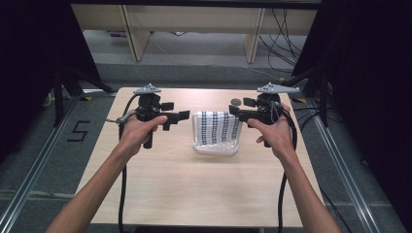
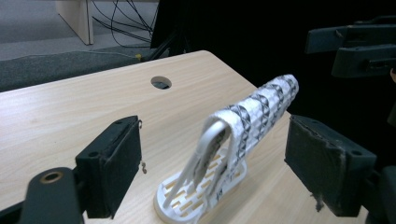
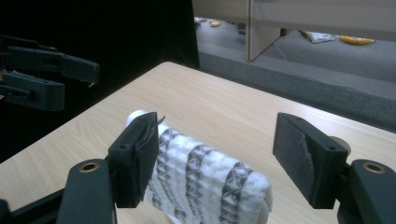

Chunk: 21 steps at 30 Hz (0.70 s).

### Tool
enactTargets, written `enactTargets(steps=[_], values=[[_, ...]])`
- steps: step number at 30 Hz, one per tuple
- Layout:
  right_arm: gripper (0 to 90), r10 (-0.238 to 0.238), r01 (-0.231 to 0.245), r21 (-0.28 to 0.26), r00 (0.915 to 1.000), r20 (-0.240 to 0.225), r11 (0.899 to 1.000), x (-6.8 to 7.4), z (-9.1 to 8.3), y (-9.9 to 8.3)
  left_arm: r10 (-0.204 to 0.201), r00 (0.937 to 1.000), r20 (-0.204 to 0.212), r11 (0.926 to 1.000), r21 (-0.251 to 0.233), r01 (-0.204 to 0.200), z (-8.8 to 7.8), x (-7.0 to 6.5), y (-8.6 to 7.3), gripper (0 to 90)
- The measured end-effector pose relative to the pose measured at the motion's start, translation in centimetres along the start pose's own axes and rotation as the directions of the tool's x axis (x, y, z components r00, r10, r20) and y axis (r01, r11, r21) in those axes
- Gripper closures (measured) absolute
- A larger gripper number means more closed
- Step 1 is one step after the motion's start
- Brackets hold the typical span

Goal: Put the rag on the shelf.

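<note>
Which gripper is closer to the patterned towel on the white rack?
Right. The right gripper is at the towel's right edge, its jaws open around that end; the left gripper sits slightly off its left side.

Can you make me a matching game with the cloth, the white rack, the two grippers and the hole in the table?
Things:
1. patterned cloth
2. white rack
3. left gripper
4. right gripper
5. round hole

Places or states:
a. open, held at the right of the cloth
b. draped over the rack's raised loop
c. cut into the table top, behind the rack
d. stands flat on the table in the middle
e. open, held at the left of the cloth

Pairs: 1-b, 2-d, 3-e, 4-a, 5-c
</note>
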State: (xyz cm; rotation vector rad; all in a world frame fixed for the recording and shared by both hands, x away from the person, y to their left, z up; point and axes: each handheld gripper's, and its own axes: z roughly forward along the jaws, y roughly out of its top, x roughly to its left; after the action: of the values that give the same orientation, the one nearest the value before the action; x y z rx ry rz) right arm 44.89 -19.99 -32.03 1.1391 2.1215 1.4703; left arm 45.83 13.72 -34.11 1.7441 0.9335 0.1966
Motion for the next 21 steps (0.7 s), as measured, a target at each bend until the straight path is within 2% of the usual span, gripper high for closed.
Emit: enactTargets(steps=[1,2,5,12,16,17,18,19,20,21], values=[[32.5,-0.022,0.022,0.002,0.9997,-0.007,1.000,-0.1,0.0,-0.1,0.008,1.0000,0.005,1.0000,0.002,-0.008,-0.2,-0.3,-0.2,17.4],[32.6,-0.011,0.011,0.001,0.9999,0.003,1.000,0.0,-0.2,-0.1,0.011,0.9999,0.006,0.9999,0.001,-0.011,-0.3,-0.4,-0.3,17.4],[32.6,-0.006,0.006,-0.001,1.0000,-0.004,1.000,0.1,-0.3,-0.3,0.014,0.9999,0.006,0.9999,0.002,-0.014,-0.5,-0.6,-0.6,17.3],[32.4,-0.039,0.039,0.006,0.9992,0.001,0.999,0.2,-0.6,-0.7,0.030,0.9995,0.008,0.9995,0.005,-0.030,-1.1,-1.1,-1.4,17.2],[31.8,-0.052,0.052,-0.009,0.9986,-0.001,0.999,0.5,-0.8,-1.1,0.034,0.9993,0.012,0.9994,0.001,-0.034,-1.4,-1.5,-1.7,17.2],[31.6,-0.027,0.027,0.000,0.9996,0.002,1.000,0.7,-1.0,-1.2,0.040,0.9992,0.010,0.9992,0.001,-0.040,-1.5,-1.6,-1.8,17.2],[31.1,-0.053,0.053,-0.007,0.9986,-0.004,0.999,0.6,-1.0,-1.3,0.048,0.9988,0.011,0.9988,0.001,-0.048,-1.6,-1.8,-1.9,17.2],[30.6,-0.024,0.024,0.007,0.9997,0.000,1.000,0.9,-1.2,-1.4,0.061,0.9981,0.010,0.9981,0.011,-0.061,-1.6,-1.9,-2.0,17.1],[30.3,-0.042,0.042,-0.003,0.9991,-0.005,0.999,0.8,-1.2,-1.5,0.071,0.9975,0.005,0.9974,0.016,-0.071,-1.6,-2.0,-2.1,17.0],[29.7,-0.033,0.033,-0.007,0.9994,-0.011,0.999,1.0,-1.3,-1.6,0.077,0.9971,-0.001,0.9968,0.024,-0.077,-1.7,-2.1,-2.3,16.7]])
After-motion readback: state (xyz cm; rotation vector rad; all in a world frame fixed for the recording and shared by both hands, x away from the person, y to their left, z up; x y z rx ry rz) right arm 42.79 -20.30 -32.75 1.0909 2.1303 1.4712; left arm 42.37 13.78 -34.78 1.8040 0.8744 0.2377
